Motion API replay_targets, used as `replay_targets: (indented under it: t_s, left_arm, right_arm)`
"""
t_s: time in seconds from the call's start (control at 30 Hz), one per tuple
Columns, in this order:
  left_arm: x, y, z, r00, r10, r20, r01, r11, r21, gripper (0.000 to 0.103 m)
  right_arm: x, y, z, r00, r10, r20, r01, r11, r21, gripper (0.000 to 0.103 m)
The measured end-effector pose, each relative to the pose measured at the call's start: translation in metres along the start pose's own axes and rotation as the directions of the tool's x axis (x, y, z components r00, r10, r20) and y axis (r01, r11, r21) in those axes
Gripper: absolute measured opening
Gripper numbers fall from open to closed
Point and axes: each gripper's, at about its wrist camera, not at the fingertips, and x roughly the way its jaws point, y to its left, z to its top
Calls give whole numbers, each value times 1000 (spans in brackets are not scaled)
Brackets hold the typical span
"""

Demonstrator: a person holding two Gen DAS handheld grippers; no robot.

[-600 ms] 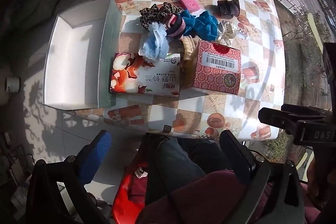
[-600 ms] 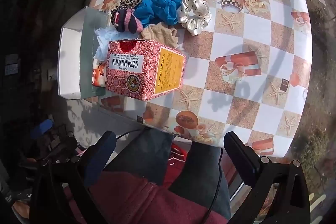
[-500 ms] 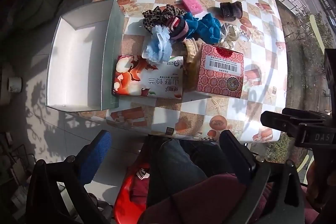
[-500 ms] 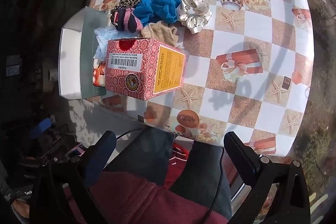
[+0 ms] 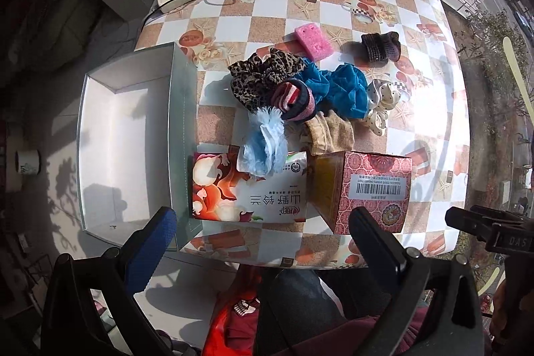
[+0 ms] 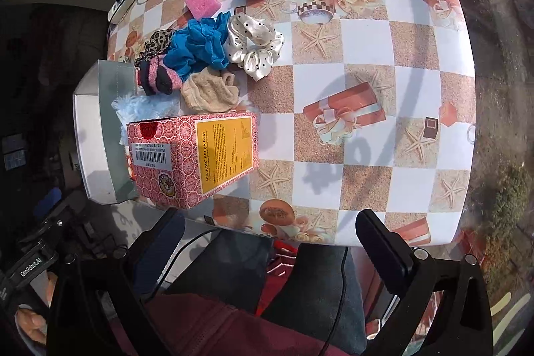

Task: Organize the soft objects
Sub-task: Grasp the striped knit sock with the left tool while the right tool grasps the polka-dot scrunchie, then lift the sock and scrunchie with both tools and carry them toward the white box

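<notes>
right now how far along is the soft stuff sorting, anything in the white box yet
Nothing looks done: the white box is empty. Nothing is in hand either; the left gripper and right gripper are both open above the table's near edge. Left to sort: the leopard scrunchie, blue scrunchie, polka-dot scrunchie, beige sock, pink sponge and the rest of the pile.

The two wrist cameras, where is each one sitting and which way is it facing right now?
Left wrist: above the table's near edge, looking down at the open white box; its open left gripper and the person's lap show.
Right wrist: further right, tilted down over the checkered table; open right gripper, lap.
Shared: red patterned box, scrunchie pile.
</notes>
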Motion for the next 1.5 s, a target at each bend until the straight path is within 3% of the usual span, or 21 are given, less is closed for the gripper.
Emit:
replay_targets:
  t_s: [0.1, 0.4, 0.67, 0.8, 0.87, 0.97, 1.0, 1.03, 1.1, 1.13, 1.2, 1.33, 1.5]
  left_arm:
    - [18, 1, 28, 1000, 5, 0, -5, 999, 54, 103]
    - [84, -14, 86, 993, -19, -115, 42, 978, 205, 103]
    - [116, -21, 109, 986, 17, -166, 21, 975, 223, 98]
    - [131, -24, 114, 981, 41, -188, 5, 970, 241, 95]
    - [139, -24, 116, 977, 61, -205, -12, 972, 234, 92]
    - [151, -20, 121, 970, 46, -237, 3, 979, 205, 70]
    - [154, -19, 122, 968, 37, -250, 13, 981, 196, 58]
    - [157, -17, 122, 966, 31, -257, 18, 982, 187, 48]
    - [155, -12, 122, 970, 9, -242, 32, 986, 166, 40]
    - [152, -9, 122, 975, -11, -224, 47, 987, 157, 35]
    - [141, -2, 119, 982, -41, -183, 68, 987, 143, 33]
    - [117, 8, 119, 994, -70, -79, 79, 989, 126, 32]
    - [91, 15, 121, 997, -82, -4, 82, 991, 103, 31]
  right_arm:
    - [6, -7, 7, 1000, -21, 16, 21, 999, 45, 103]
    - [28, -14, 40, 996, -84, 19, 79, 983, 167, 103]
    - [59, 6, 96, 999, -34, 21, 30, 988, 152, 103]
    - [75, 5, 122, 999, 29, 40, -36, 982, 187, 103]
    - [84, 2, 132, 996, 67, 50, -77, 972, 220, 103]
    - [100, 0, 142, 997, 72, 42, -80, 968, 239, 103]
    - [104, 0, 143, 996, 81, 42, -89, 965, 247, 103]
    - [109, -2, 144, 994, 97, 41, -104, 960, 258, 100]
    - [116, -7, 144, 987, 158, 34, -161, 943, 290, 69]
    - [119, -9, 143, 982, 189, 30, -189, 933, 307, 66]
    - [122, -12, 140, 973, 229, 34, -228, 919, 321, 40]
    - [107, -16, 134, 970, 231, 79, -244, 920, 307, 29]
    - [77, -25, 122, 973, 185, 139, -217, 939, 267, 28]
